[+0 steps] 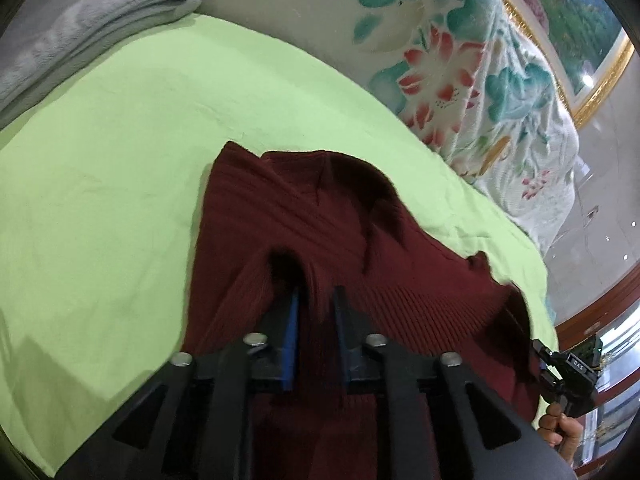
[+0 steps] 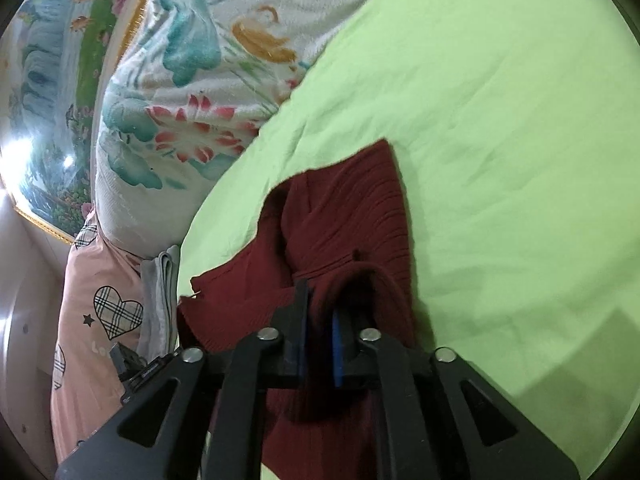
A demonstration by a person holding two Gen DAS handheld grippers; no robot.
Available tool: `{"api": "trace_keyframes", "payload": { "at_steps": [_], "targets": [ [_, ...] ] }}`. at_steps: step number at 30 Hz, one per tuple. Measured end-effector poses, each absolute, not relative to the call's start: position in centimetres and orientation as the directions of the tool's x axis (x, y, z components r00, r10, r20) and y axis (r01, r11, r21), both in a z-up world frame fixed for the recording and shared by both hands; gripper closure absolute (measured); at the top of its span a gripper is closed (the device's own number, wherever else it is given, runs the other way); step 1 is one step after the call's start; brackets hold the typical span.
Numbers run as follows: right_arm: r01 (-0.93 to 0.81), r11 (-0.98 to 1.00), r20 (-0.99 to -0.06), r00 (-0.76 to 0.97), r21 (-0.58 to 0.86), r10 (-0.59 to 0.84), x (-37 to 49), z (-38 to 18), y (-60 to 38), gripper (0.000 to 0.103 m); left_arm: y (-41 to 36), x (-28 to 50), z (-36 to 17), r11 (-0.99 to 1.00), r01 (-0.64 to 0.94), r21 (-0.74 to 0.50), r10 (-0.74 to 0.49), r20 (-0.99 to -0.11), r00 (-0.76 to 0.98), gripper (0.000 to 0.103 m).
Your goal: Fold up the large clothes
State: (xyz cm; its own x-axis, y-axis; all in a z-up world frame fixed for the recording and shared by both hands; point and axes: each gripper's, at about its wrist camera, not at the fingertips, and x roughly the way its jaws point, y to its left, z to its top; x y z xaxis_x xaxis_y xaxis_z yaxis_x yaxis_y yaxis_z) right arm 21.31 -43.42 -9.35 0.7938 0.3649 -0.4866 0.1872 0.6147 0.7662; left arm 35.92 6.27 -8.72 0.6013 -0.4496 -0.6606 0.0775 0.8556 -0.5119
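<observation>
Lying across the light green bedsheet (image 1: 120,140) is a dark red ribbed knit sweater (image 1: 320,208), partly gathered, its far corner reaching out over the sheet and its near part bunched up toward both tools. From the left wrist view, the left gripper (image 1: 316,300) sits right over the sweater with a raised ridge of the knit standing between its black fingers (image 1: 286,312); the blue pads are a little apart, and whether they press the fabric or only flank it I cannot tell. At the right edge of that view the right gripper (image 1: 568,364) shows small, with a hand (image 1: 560,436) wrapped around its handle below.

From the right wrist view, the right gripper (image 2: 320,300) likewise has a rolled fold of the sweater (image 2: 352,216) between its slightly parted fingers, and again the grip itself is unclear. A flowered quilt (image 2: 180,92) is heaped along the far side of the sheet, with a pink cloth printed with plaid hearts (image 2: 100,300) and a folded grey cloth (image 2: 158,304) beside it. In the left wrist view a folded grey blanket (image 1: 80,28) lies at the sheet's upper left, and a gold-framed painting (image 1: 580,32) hangs behind the quilt.
</observation>
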Motion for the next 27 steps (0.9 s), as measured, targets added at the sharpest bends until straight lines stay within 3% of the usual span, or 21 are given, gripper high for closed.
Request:
{"api": "trace_keyframes", "payload": {
  "at_steps": [2,5,10,14,18,22,27],
  "targets": [
    [0.164,0.627,-0.459,0.820,0.761,0.343,20.0,-8.2,-43.0,0.070,5.8,33.8,-7.6,0.847,0.112,-0.520,-0.471,-0.636,0.611,0.075],
    [0.106,0.664,-0.438,0.825,0.740,0.356,19.2,-6.8,-41.0,0.070,3.6,31.1,-6.4,0.826,0.217,-0.521,-0.536,-0.606,0.588,0.075],
    [0.047,0.757,-0.528,0.745,0.652,0.408,22.0,-6.7,-36.2,0.070,-1.8,31.2,-6.8,0.846,0.329,-0.420,-0.533,-0.658,0.532,0.072],
    [0.125,0.810,-0.618,0.715,0.574,0.327,25.0,-8.1,-36.6,0.073,-1.1,34.9,-8.3,0.905,0.249,-0.345,-0.425,-0.715,0.555,0.073],
    [0.198,0.790,-0.606,0.753,0.581,0.257,26.0,-8.7,-39.8,0.073,3.3,38.8,-8.8,0.929,0.129,-0.346,-0.351,-0.719,0.599,0.085],
    [0.270,0.740,-0.600,0.769,0.616,0.219,25.9,-8.7,-41.7,0.072,6.0,41.3,-9.0,0.927,0.053,-0.370,-0.322,-0.718,0.617,0.090],
    [0.222,0.756,-0.571,0.787,0.615,0.233,22.7,-6.9,-39.8,0.072,6.5,37.8,-8.0,0.921,0.064,-0.384,-0.334,-0.696,0.636,0.083]
  ]
}}
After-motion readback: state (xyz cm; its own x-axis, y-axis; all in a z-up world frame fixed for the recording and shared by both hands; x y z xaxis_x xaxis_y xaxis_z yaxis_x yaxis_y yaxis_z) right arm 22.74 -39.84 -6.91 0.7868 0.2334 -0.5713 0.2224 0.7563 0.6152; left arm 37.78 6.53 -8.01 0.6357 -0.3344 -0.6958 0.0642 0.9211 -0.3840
